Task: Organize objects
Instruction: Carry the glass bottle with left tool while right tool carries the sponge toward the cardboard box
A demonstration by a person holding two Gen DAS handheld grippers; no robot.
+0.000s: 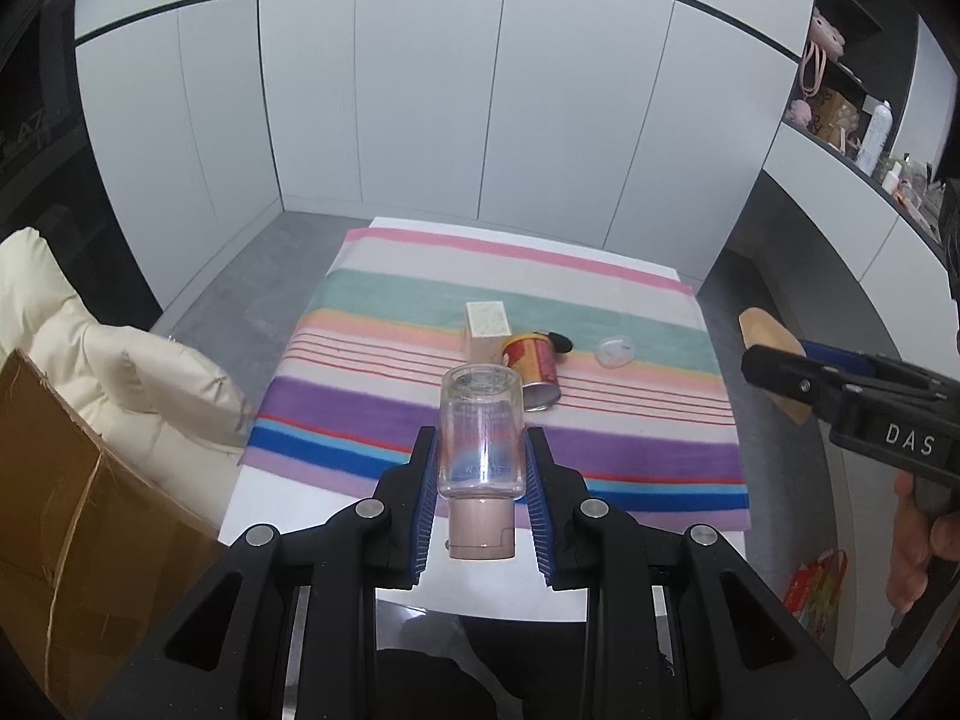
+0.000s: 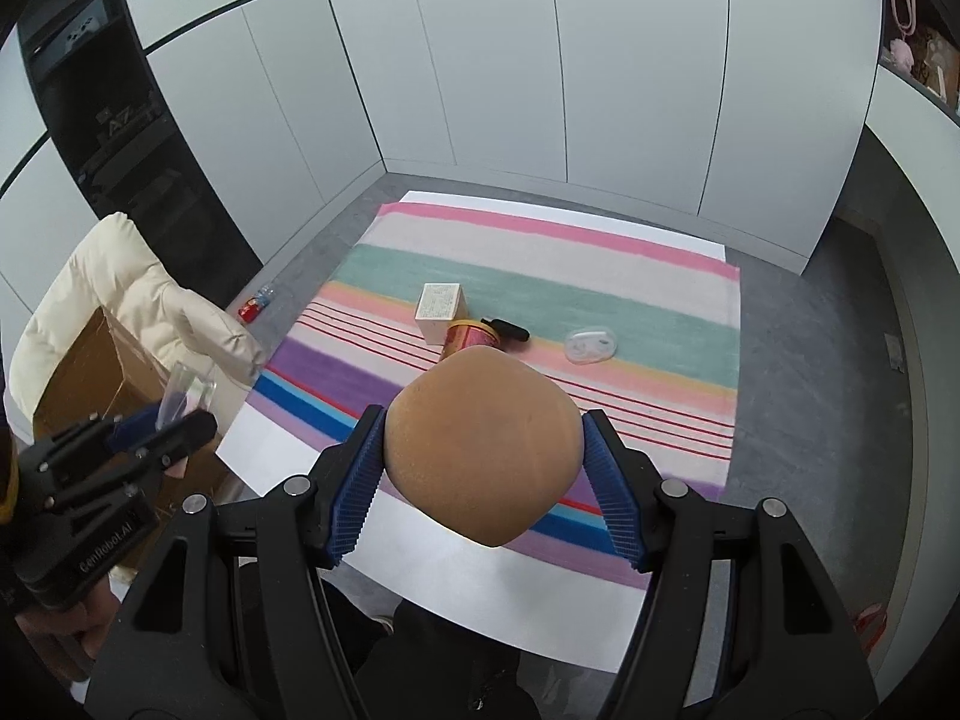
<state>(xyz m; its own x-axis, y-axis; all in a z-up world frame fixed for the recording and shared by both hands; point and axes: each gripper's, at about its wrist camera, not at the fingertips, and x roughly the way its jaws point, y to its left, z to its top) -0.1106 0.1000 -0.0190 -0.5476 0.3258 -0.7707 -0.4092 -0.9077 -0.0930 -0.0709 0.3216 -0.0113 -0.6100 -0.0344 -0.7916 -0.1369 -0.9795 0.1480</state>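
Note:
My left gripper (image 1: 480, 468) is shut on a clear bottle (image 1: 480, 432) with a pink cap, held above the near edge of the striped cloth (image 1: 420, 300). My right gripper (image 2: 483, 456) is shut on a round tan bun-like object (image 2: 483, 438), also held above the cloth (image 2: 600, 288). On the cloth lie a cream box (image 1: 486, 330), a red can (image 1: 534, 369) on its side, a small black object (image 1: 561, 341) and a clear plastic lid (image 1: 615, 353). The same things show in the right wrist view: box (image 2: 441, 309), can (image 2: 471, 336), black object (image 2: 507, 329), lid (image 2: 591, 347).
A cardboard box (image 1: 66, 516) with a cream padded jacket (image 1: 120, 360) over it stands left of the table. A small bottle (image 2: 257, 303) lies on the floor. White cabinets stand behind, and shelves (image 1: 864, 132) with clutter are at the right.

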